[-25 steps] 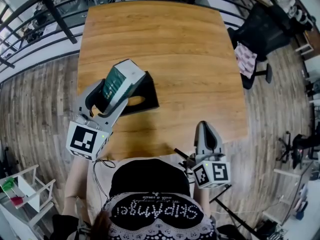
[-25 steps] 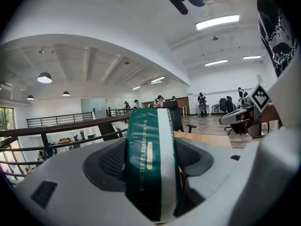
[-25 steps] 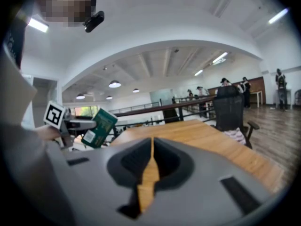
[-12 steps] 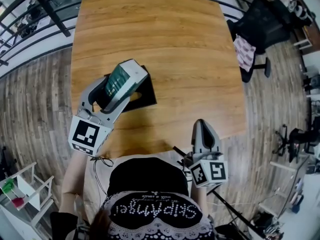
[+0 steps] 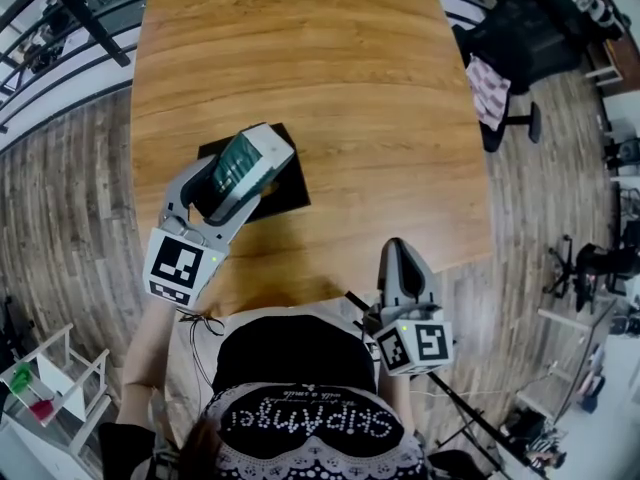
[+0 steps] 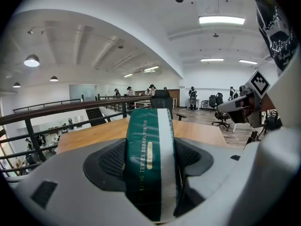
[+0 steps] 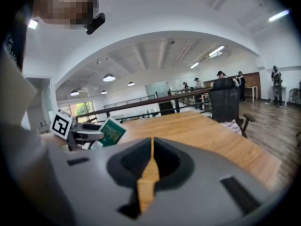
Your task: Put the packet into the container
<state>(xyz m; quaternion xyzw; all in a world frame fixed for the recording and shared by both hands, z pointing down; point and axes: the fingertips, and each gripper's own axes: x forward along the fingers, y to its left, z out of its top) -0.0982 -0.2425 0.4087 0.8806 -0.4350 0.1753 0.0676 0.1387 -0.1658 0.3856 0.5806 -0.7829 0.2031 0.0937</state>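
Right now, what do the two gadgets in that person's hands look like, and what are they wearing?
The left gripper and right gripper are light grey moulded plastic, with dark textured pads lining the jaws. Each carries a white cube with black square markers. A thin dark cable loops near the left one. The person wears a black top with white lettering and lace pattern.

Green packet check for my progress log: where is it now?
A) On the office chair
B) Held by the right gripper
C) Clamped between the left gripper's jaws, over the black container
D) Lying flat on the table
C: the left gripper view shows the green packet pinched between the left gripper jaws, and the head view shows it over the black container.
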